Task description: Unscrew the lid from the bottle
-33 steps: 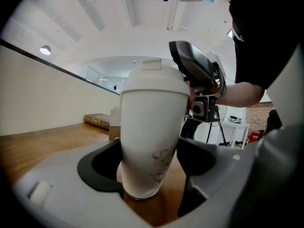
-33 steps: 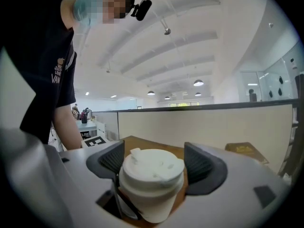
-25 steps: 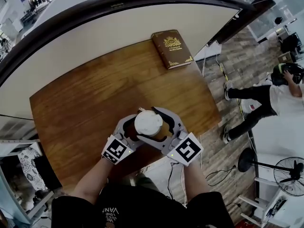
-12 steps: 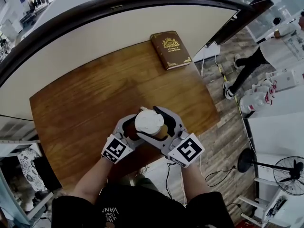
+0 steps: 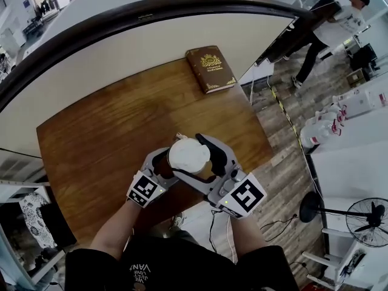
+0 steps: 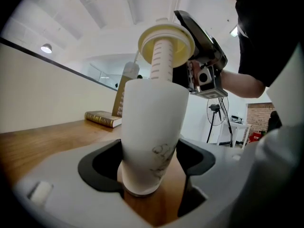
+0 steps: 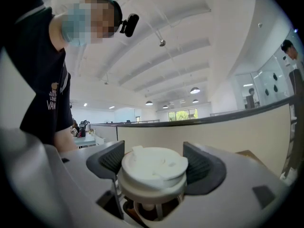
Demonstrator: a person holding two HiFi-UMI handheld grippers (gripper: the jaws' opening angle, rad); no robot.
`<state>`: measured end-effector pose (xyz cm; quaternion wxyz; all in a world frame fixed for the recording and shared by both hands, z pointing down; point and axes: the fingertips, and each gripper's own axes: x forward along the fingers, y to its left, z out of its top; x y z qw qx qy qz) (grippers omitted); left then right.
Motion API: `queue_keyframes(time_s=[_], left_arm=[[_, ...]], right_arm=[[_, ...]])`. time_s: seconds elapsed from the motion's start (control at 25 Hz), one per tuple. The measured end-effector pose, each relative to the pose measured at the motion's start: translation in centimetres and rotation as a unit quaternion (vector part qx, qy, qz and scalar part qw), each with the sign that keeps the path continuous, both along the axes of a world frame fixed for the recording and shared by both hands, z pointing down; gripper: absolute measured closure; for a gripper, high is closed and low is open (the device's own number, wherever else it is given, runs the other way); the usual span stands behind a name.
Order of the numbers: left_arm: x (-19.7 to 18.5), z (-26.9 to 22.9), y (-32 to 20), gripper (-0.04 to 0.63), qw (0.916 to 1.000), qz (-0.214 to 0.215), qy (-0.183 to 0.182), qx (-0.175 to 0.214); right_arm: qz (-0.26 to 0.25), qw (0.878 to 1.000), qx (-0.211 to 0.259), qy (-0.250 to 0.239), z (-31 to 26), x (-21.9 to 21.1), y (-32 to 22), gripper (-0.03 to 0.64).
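Observation:
A white bottle [image 6: 151, 127] stands on the wooden table [image 5: 109, 126] near its front edge. My left gripper [image 6: 149, 166] is shut on the bottle's lower body, a dark pad on each side. The white lid [image 7: 153, 167] sits between the ribbed pads of my right gripper [image 7: 153, 161], which is shut on it. In the left gripper view the lid [image 6: 166, 41] is raised above the bottle's mouth, and a ribbed cream tube [image 6: 160, 63] runs from it down into the bottle. From the head view only the lid [image 5: 189, 155] shows, with my left gripper [image 5: 171, 164] partly beneath it.
A brown book [image 5: 211, 69] lies at the table's far right corner. A curved white partition [image 5: 121, 47] borders the far side. To the right of the table is wooden floor with a fan [image 5: 367, 223], white items [image 5: 318, 132] and a walking person [image 5: 336, 23].
My right gripper has turned a little round the lid, its marker cube swinging nearer to me. Left gripper and bottle stay put. The person in the background has walked farther off.

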<state>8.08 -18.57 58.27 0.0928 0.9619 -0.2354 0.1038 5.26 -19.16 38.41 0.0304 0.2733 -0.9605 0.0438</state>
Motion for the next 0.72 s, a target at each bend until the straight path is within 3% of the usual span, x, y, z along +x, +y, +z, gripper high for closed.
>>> queue_keyframes(time_s=[0.44,0.72], left_arm=[[0.0,0.7,0.0,0.232,0.9996,-0.009,-0.024,-0.015],[-0.3,1.3,0.2,0.23,0.9976,-0.003,-0.063,-0.028]], right_arm=[[0.042,0.996,0.041,-0.069,-6.7,2.9,0.5,0.264],[0.07,0.992,0.044,-0.099,-8.6,5.0,1.5,0.264]])
